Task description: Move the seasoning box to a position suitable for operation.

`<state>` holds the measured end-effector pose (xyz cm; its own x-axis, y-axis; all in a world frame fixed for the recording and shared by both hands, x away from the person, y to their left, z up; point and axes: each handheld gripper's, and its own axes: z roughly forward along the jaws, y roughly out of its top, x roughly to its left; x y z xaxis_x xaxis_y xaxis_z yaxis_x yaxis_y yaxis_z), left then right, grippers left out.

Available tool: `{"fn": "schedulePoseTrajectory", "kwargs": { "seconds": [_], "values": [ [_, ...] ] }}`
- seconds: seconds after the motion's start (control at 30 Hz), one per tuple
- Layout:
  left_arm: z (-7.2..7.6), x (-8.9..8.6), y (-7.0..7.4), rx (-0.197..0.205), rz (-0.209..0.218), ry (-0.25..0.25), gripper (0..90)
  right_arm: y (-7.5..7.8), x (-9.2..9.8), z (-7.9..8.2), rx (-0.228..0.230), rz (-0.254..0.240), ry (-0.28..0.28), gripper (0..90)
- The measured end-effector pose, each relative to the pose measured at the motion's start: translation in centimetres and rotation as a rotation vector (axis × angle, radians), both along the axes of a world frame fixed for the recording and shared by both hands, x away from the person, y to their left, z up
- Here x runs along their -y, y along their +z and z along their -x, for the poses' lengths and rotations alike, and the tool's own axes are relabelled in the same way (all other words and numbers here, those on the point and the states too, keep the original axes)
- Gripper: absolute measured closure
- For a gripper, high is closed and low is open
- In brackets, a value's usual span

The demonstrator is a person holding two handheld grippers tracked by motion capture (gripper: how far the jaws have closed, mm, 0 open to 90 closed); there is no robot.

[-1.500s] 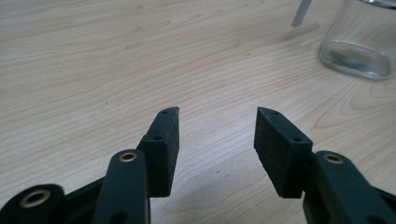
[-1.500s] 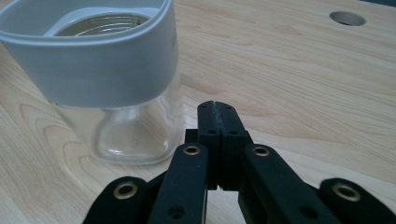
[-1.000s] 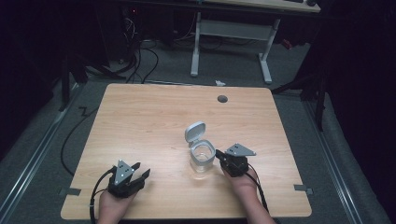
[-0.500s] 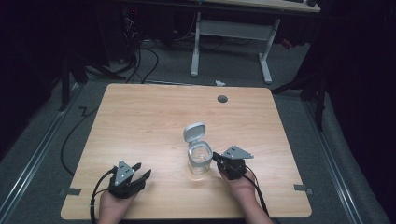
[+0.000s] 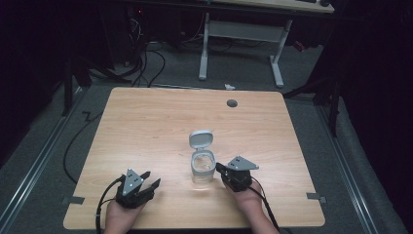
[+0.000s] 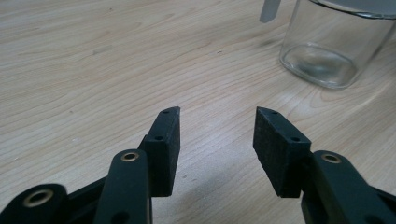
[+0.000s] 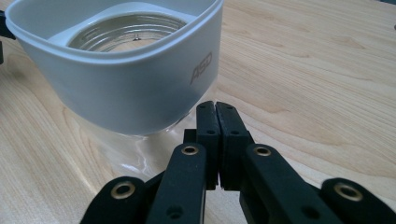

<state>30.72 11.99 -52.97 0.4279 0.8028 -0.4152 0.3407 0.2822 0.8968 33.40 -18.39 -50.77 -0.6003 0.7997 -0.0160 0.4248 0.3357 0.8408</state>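
Worktop point(image 5: 146, 126) of pale wood, high view: a clear jar point(image 5: 203, 168) stands upright near the front edge, a little right of centre, its white flip lid point(image 5: 201, 139) open and tilted back toward the far side. Right gripper point(image 5: 225, 171) sits just beside the jar's right side; contact cannot be told from here. Left gripper point(image 5: 151, 181) rests well apart to the left, near the front edge, fingers spread. A round grommet hole point(image 5: 232, 103) lies near the far edge.

Left gripper view: fingers point(image 6: 164, 149) stand wide with bare wood between them — nothing held. The jar's glass base point(image 6: 327, 56) shows at upper right, apart from the fingers.

Right gripper view: fingers point(image 7: 208, 140) are pressed together, pad to pad, nothing between them. Their tips lie just below the jar's white collar point(image 7: 126, 84), close against the glass; embossed lettering on the collar and the threaded mouth inside it are readable here, detail the high view lacks.
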Motion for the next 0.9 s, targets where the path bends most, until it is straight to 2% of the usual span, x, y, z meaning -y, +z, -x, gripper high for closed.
{"fn": "schedulePoseTrajectory", "kwargs": {
  "seconds": [0.23, 0.43, 0.57, 0.7, 0.9],
  "values": [
    [0.3, 0.7, 0.1, 0.002, 0.008, -0.006, 54.4, 0.0, 0.2, 0.5, 0.004, -0.004, 0.011, 86.2],
    [0.7, 2.0, 0.1, 0.0, 0.017, -0.02, 55.0, 0.0, 1.9, 1.2, 0.0, -0.021, -0.024, 81.8],
    [1.0, 3.2, 0.0, -0.001, 0.011, -0.044, 53.9, -0.2, 3.6, 2.0, 0.001, -0.036, -0.06, 79.4],
    [1.3, 4.4, -0.1, -0.004, 0.01, -0.064, 53.1, -0.4, 4.4, 2.4, 0.005, -0.054, -0.073, 76.7],
    [2.0, 6.5, 0.0, -0.029, 0.049, -0.127, 61.6, -1.1, 5.5, 2.9, -0.002, -0.088, -0.109, 74.5]
  ]
}}
